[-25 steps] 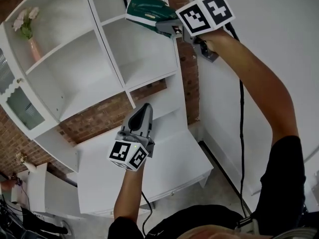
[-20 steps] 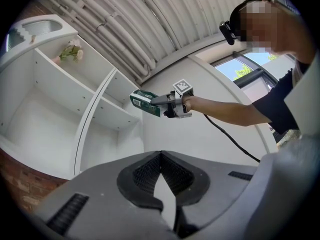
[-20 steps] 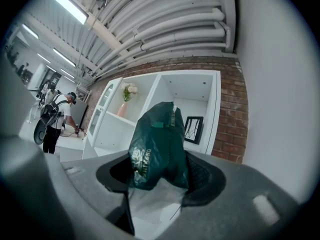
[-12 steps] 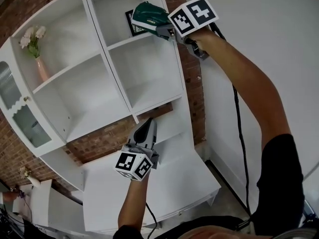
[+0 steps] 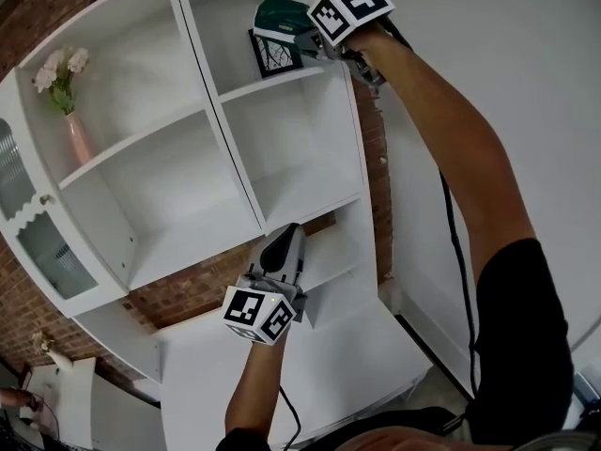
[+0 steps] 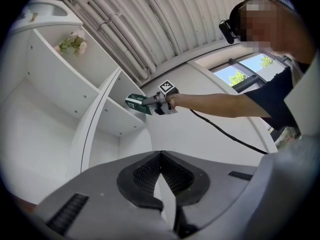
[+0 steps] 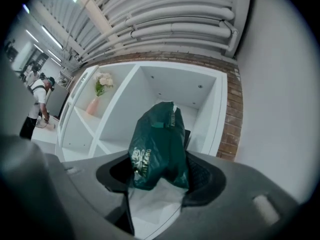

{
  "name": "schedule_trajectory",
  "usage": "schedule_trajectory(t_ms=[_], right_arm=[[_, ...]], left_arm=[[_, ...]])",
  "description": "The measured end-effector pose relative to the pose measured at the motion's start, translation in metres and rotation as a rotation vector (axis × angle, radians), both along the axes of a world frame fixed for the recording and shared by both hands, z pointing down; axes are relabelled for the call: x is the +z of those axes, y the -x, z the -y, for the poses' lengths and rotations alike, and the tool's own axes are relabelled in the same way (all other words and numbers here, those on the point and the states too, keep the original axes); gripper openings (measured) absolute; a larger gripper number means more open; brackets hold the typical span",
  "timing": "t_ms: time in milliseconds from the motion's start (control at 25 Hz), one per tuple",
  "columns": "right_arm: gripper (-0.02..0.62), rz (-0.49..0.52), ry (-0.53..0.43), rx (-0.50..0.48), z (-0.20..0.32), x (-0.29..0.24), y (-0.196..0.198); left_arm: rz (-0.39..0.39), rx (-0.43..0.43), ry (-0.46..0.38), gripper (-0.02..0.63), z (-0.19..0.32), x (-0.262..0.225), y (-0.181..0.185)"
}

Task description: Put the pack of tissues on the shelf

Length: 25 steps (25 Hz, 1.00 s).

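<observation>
The dark green pack of tissues [image 5: 280, 15] is held up at the open front of the top right compartment of the white shelf unit [image 5: 235, 148]. My right gripper [image 5: 306, 41] is shut on its near end, and the pack [image 7: 157, 144] sticks out forward between the pads toward that compartment. A black picture frame [image 5: 275, 54] leans just below and behind the pack. My left gripper [image 5: 283, 248] hangs lower, in front of the bottom ledge, shut with nothing in it; its pads meet [image 6: 161, 156]. From there the pack [image 6: 135, 103] shows at the shelf's edge.
A pink vase with flowers [image 5: 68, 97] stands in the upper left compartment. A cupboard door with a glass pane [image 5: 33, 242] is at far left. Brick wall [image 5: 202, 285] shows behind the unit, a plain white wall [image 5: 488, 54] to the right. A person [image 7: 37, 104] stands far off.
The right gripper has carried the tissue pack left and deeper toward the top right compartment, over the picture frame. The left gripper has held its place, still shut.
</observation>
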State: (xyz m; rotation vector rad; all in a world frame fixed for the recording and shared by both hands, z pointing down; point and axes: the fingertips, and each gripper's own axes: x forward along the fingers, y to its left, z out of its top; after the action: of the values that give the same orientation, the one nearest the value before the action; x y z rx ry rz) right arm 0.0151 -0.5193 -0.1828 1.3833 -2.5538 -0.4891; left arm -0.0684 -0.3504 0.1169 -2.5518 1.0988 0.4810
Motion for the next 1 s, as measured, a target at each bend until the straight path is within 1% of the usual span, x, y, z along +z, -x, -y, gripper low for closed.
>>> schedule_trajectory(t_ms=[160,280,480,640,760,880,1000], right_arm=[[0.259,-0.038,0.013,0.059,0.026,-0.003,0.015],[0.261,-0.047,0.034,0.073,0.041,-0.002,0.025],[0.261,-0.113,0.087,0.111,0.069,0.014,0.036],[0.267,-0.149,0.125,0.105,0.082,0.024,0.041],[0.278,-0.171,0.131,0.098,0.085,0.030,0.044],[0.300,-0.161,0.120,0.082,0.086,0.031,0.047],[0.348,-0.091,0.090,0.039,0.081,0.026,0.048]], left_arm=[[0.000,0.015,-0.009,-0.003,0.005,-0.002,0.015],[-0.002,0.020,-0.013,-0.003,0.009,-0.001,0.026],[-0.021,0.003,-0.025,-0.003,0.020,-0.003,0.042],[-0.030,-0.006,-0.033,-0.003,0.027,-0.007,0.042],[-0.040,-0.013,-0.021,-0.003,0.028,-0.007,0.039],[-0.042,-0.016,-0.024,-0.003,0.028,-0.004,0.039],[-0.047,-0.022,-0.027,-0.003,0.028,-0.002,0.040]])
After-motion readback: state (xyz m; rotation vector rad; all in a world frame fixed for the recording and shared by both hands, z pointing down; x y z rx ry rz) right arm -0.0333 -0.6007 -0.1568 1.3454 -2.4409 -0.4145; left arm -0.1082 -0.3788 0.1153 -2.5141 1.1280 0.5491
